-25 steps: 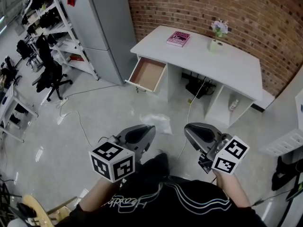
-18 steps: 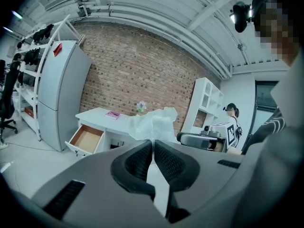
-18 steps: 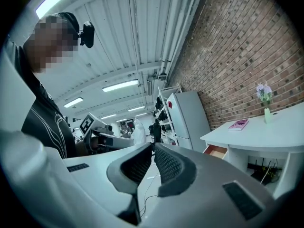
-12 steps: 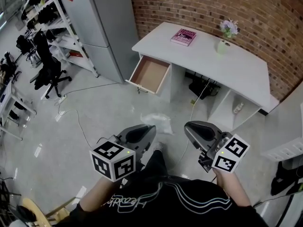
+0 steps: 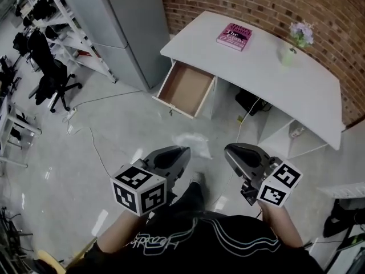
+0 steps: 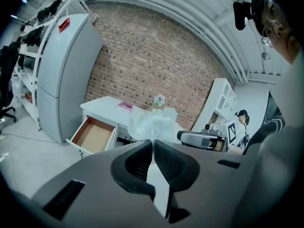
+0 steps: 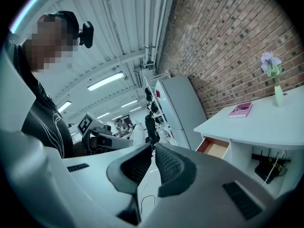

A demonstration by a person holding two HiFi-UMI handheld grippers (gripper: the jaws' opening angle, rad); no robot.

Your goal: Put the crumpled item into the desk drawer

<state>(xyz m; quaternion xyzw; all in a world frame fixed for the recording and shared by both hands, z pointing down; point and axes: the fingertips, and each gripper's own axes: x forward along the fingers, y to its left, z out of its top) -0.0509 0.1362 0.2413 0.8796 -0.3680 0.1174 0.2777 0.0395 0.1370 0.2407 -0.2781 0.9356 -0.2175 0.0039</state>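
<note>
The left gripper (image 5: 182, 151) has its fingers clenched on an edge of the crumpled plastic (image 5: 193, 143), mid-frame below the open drawer (image 5: 186, 88). It looks light, soft and slippery, so a bunched fold seems the best hold. The right gripper (image 5: 229, 150) is clenched on nothing.

The left tool (image 5: 183, 151) and right tool (image 5: 227, 150) are shelled in smooth grey moulding, and black ribbed pads (image 6: 172, 161) are fitted inside the jaws. A white cube (image 5: 140, 188) printed with black square markers is mounted on each. A black top (image 5: 194, 241) with thin white lines is worn; the forearms are left uncovered.
</note>
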